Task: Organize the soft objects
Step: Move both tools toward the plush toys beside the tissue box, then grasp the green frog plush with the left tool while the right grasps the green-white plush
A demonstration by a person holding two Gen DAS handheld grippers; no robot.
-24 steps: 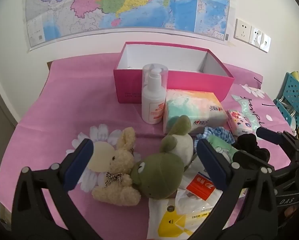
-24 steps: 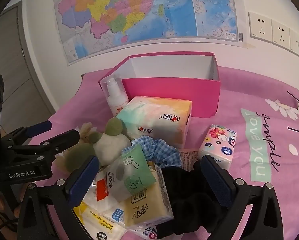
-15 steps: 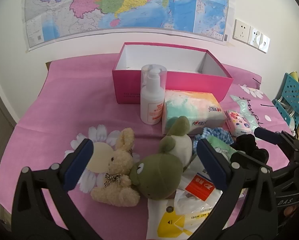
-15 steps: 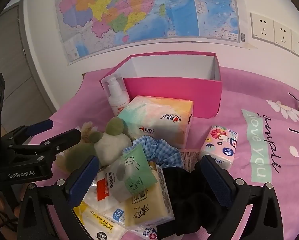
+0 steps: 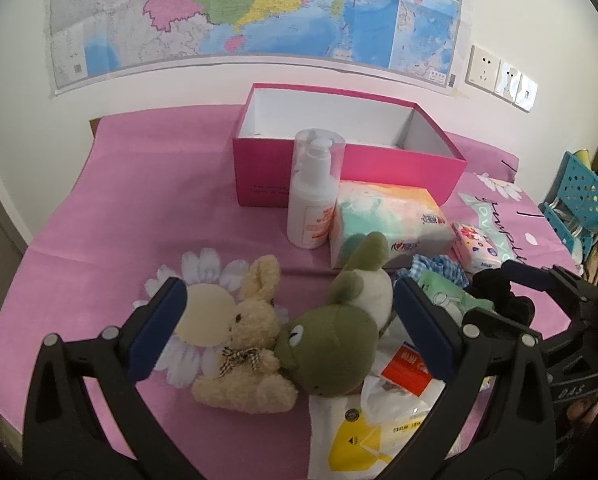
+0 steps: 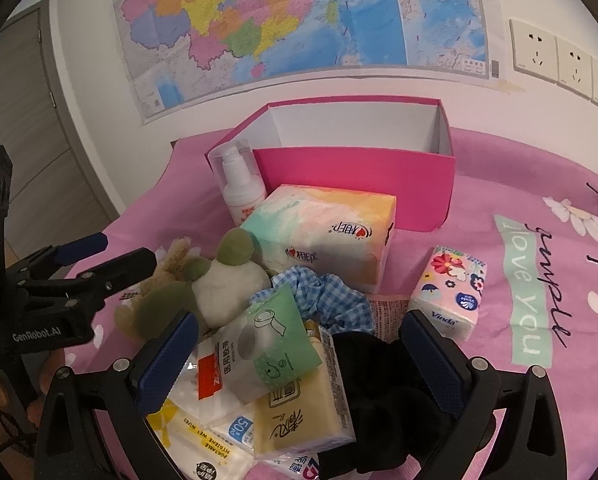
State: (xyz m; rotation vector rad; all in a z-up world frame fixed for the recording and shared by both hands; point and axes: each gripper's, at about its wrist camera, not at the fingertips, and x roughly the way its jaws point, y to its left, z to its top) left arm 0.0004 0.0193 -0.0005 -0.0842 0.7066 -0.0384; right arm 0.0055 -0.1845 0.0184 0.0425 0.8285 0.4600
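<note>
Both tongs spread wide, holding nothing; scene unchanged over the last second.
Your left tongs [image 5: 289, 322] frame the frog [image 5: 331, 350], right tongs [image 6: 299, 354] the scrunchie [image 6: 383, 392]; box [image 5: 399, 168] empty, sorting unstarted.

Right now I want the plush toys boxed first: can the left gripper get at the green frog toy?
Probably yes. The left gripper is open, with the green frog toy between and just beyond its fingers. Nothing lies on the frog; the beige bunny leans against it and might get nudged.
</note>
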